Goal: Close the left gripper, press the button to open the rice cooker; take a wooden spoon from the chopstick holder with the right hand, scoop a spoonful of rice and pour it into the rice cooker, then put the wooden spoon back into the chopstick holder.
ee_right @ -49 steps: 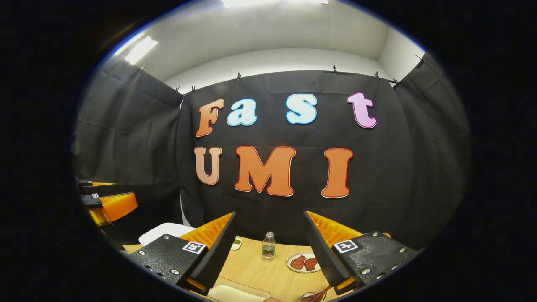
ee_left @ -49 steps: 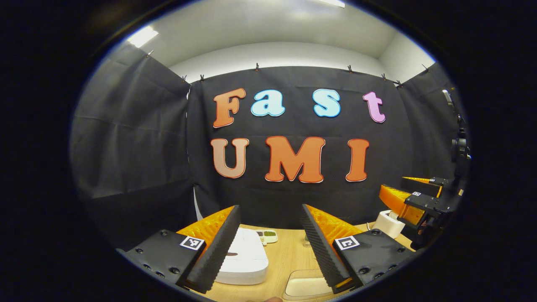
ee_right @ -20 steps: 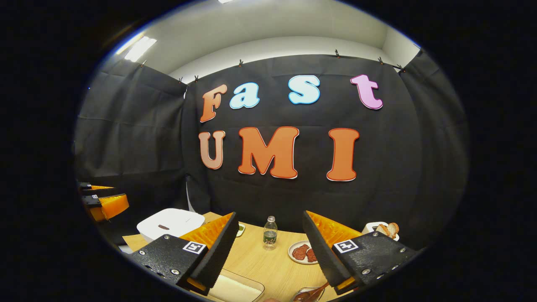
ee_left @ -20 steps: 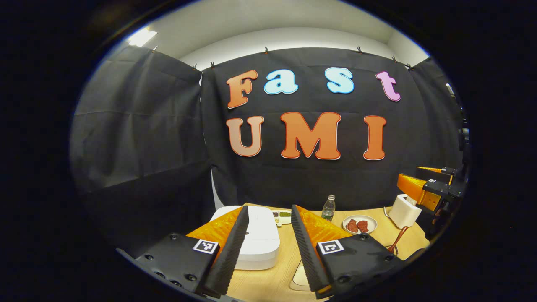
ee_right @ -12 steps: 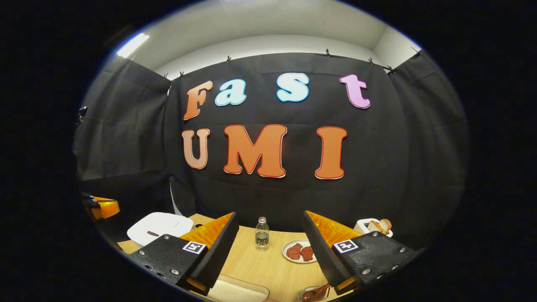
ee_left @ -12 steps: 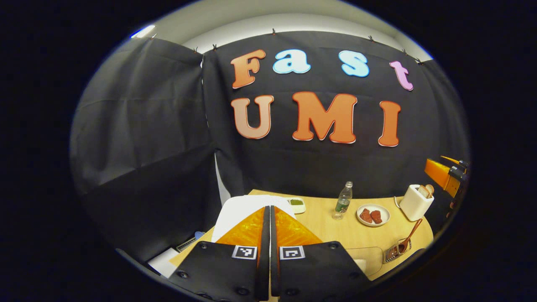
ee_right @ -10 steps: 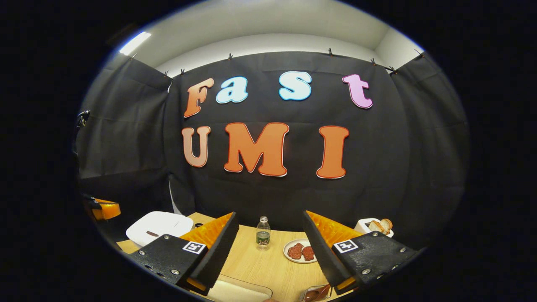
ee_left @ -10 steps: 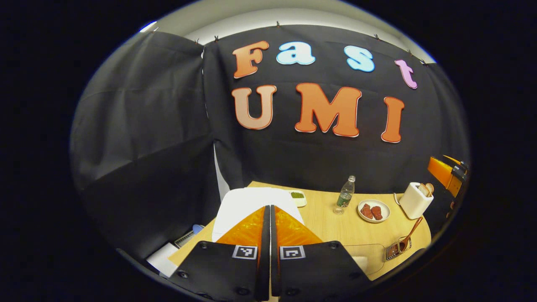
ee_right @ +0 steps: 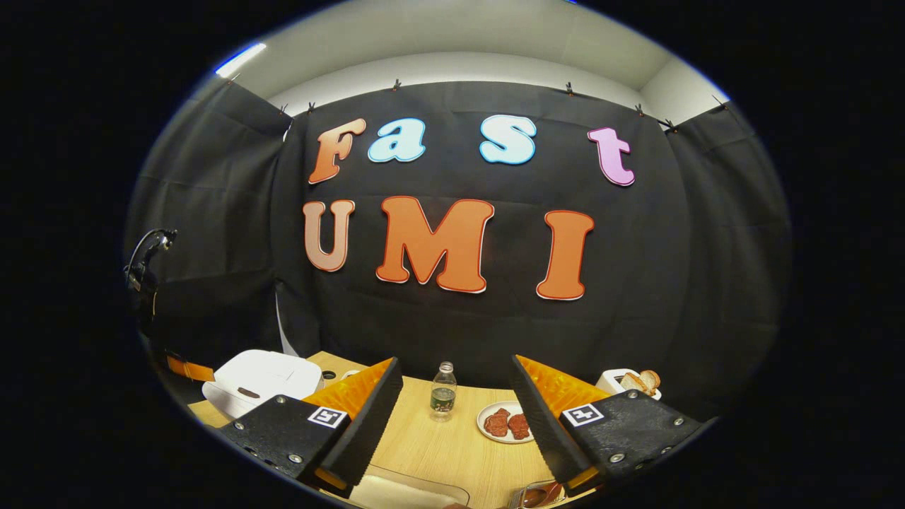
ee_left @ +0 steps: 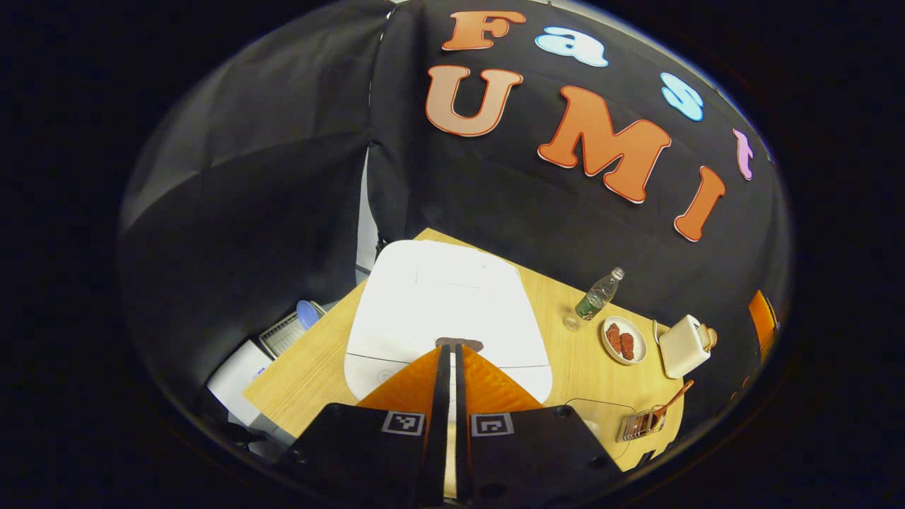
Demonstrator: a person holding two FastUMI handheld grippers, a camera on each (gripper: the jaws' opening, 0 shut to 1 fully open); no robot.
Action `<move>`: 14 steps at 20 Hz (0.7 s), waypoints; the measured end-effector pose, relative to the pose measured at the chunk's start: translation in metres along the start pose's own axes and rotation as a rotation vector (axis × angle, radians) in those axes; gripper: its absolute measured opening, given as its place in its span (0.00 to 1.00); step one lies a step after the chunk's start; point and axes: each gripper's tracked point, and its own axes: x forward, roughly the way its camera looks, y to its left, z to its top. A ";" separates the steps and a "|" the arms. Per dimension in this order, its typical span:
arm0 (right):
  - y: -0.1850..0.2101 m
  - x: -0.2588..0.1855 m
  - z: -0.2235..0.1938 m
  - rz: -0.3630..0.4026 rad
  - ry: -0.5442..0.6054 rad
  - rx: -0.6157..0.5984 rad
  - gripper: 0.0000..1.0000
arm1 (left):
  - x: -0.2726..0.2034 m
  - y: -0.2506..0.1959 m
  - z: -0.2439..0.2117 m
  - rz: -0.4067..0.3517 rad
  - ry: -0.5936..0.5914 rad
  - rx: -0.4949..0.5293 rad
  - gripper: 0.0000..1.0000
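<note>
The rice cooker (ee_left: 447, 311) lies straight ahead of our left jaws in the left gripper view, a white, flat-lidded body on the left part of the bench (ee_left: 318, 360), lid down. Its dark oval button (ee_left: 459, 344) sits just beyond our fingertips, on the front edge of the lid. We judge the cooker rigid and heavy enough to stay put under a push, and the button a small sprung latch: it wants a straight, centred press from the tips, not a grip, since the smooth shell around it would let us skid off.

The left gripper (ee_left: 450, 367) has its jaws brought together with nothing between them, which suits the press. The step in hand, as we read it, is the last descent onto the button.

To the right of these jaws, at the bench's near right corner, the wooden spoon (ee_left: 672, 401) leans in the chopstick holder (ee_left: 640, 424), handle up and outward. We expect it to be light, stiff and a little slick; the free upper handle is the place to take it. A clear shallow container lies between holder and cooker; we cannot tell what is in it.

The right gripper (ee_right: 456, 417) is held above the bench with its jaws wide apart and empty; ahead between them stand a bottle (ee_right: 442, 391) and a plate (ee_right: 502, 423).
</note>
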 end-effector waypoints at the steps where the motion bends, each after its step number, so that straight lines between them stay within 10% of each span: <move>1: -0.001 0.002 -0.003 -0.007 0.005 -0.005 0.95 | 0.004 0.002 0.001 -0.011 0.013 -0.017 0.11; 14: -0.030 0.011 -0.032 -0.059 0.074 -0.027 0.95 | 0.078 -0.019 -0.011 -0.160 0.253 -0.097 0.11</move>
